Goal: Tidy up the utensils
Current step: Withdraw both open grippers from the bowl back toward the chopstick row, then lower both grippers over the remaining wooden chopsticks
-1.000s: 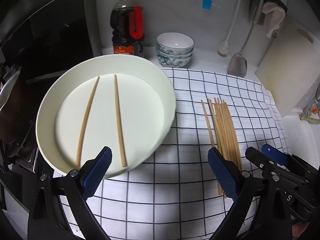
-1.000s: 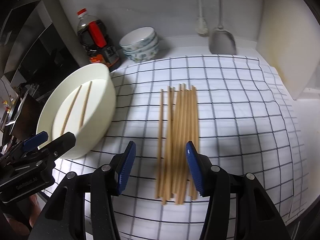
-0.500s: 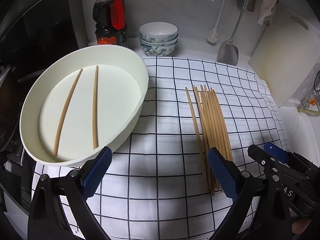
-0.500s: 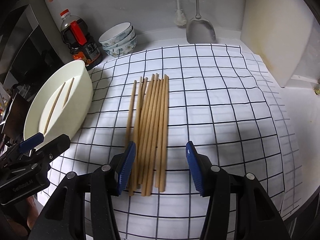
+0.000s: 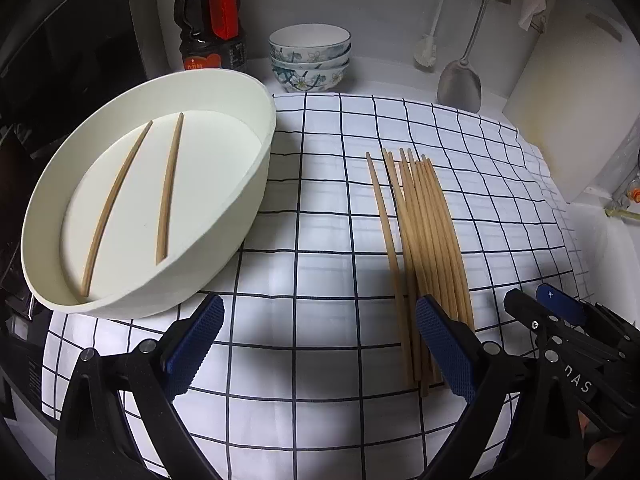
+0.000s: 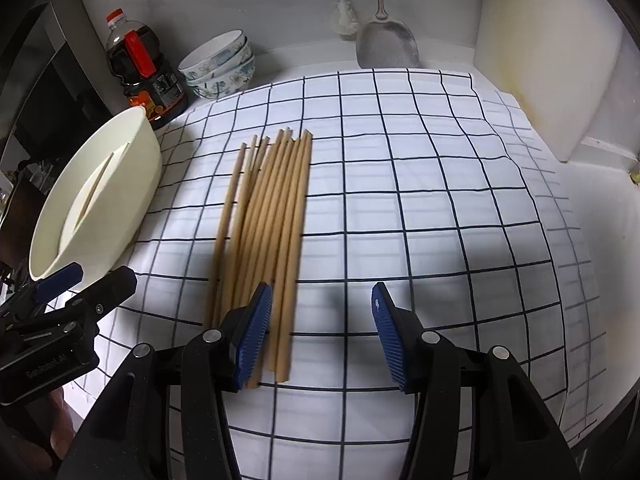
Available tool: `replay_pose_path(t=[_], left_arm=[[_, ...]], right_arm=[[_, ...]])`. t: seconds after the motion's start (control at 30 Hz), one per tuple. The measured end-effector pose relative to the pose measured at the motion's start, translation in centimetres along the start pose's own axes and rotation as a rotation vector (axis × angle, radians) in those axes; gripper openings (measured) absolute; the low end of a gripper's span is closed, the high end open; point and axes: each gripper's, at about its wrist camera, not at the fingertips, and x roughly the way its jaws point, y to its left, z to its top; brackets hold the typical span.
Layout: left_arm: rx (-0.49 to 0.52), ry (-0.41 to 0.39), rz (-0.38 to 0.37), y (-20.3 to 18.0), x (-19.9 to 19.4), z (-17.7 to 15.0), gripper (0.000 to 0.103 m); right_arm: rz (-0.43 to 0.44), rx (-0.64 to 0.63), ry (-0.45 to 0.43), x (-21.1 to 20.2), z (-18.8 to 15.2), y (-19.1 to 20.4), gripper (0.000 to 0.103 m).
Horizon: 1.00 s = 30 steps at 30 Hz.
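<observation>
Several wooden chopsticks [image 5: 424, 240] lie side by side on the checked cloth [image 5: 320, 208]; they also show in the right wrist view [image 6: 266, 220]. A white oval dish [image 5: 256, 184] at the left holds two chopsticks [image 5: 168, 188]; the dish shows in the right wrist view too [image 6: 140, 184]. My left gripper [image 5: 320, 344] is open and empty above the cloth, its right finger over the near ends of the bundle. My right gripper [image 6: 320, 332] is open and empty, its left finger [image 6: 252, 336] over the bundle's near ends.
A dark sauce bottle [image 5: 210, 28] and stacked patterned bowls [image 5: 310, 58] stand at the back. A metal spatula [image 5: 460, 80] and a brush [image 5: 430, 52] hang on the wall. A white cutting board [image 5: 580, 100] leans at the right. A stove is at the far left.
Both grippers have shifted right and drawn back a little. The loose chopsticks now sit under my right gripper's left finger instead of between its fingers. Both stay open.
</observation>
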Motion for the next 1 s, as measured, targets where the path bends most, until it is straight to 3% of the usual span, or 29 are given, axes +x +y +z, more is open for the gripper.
replay_pose_path(t=[1.0], left_arm=[[0.022, 0.007, 0.055, -1.2, 4.1, -1.2, 0.095]], right_arm=[[-0.004, -0.086, 0.000, 4.4, -0.2, 0.6, 0.050]])
